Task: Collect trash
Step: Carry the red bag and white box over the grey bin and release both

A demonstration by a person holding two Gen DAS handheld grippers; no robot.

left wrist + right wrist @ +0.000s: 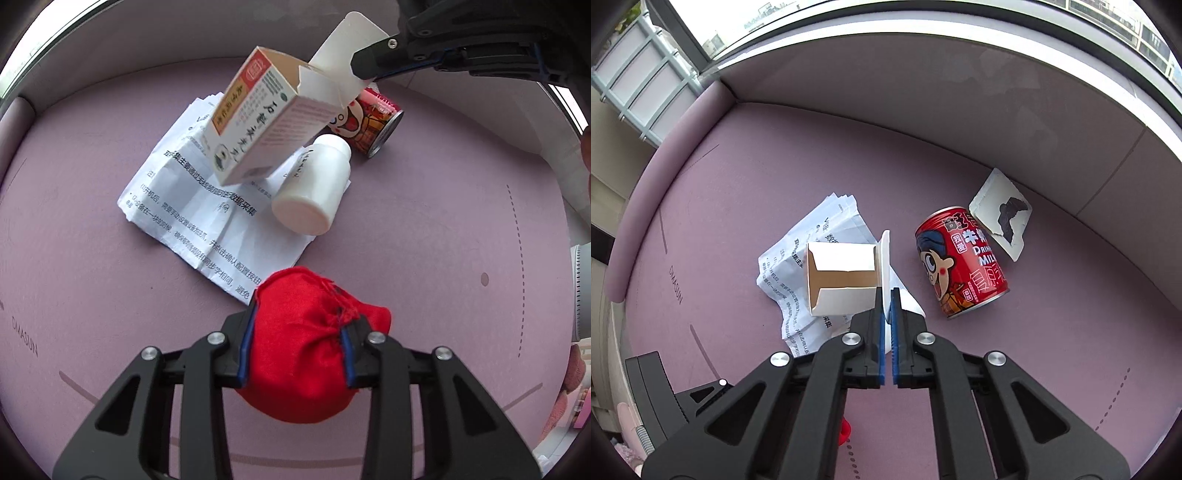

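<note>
1. Pickup step: the left gripper (295, 343) is clamped on a red cloth bundle (306, 354), and the right gripper (888, 306) pinches the flap of an open carton (842, 280) above the printed paper (192, 206).
2. Next, I judge, both loads go to a bin; none shows.
3. The white bottle (314, 184) beside the paper is hidden in the right view.

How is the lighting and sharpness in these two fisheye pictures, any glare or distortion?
Left wrist view: even daylight, sharp print on the crumpled white paper sheet, edges bent by fisheye. Right wrist view: blown-out window strip on top, red drink can crisp, soft shadows.
</note>
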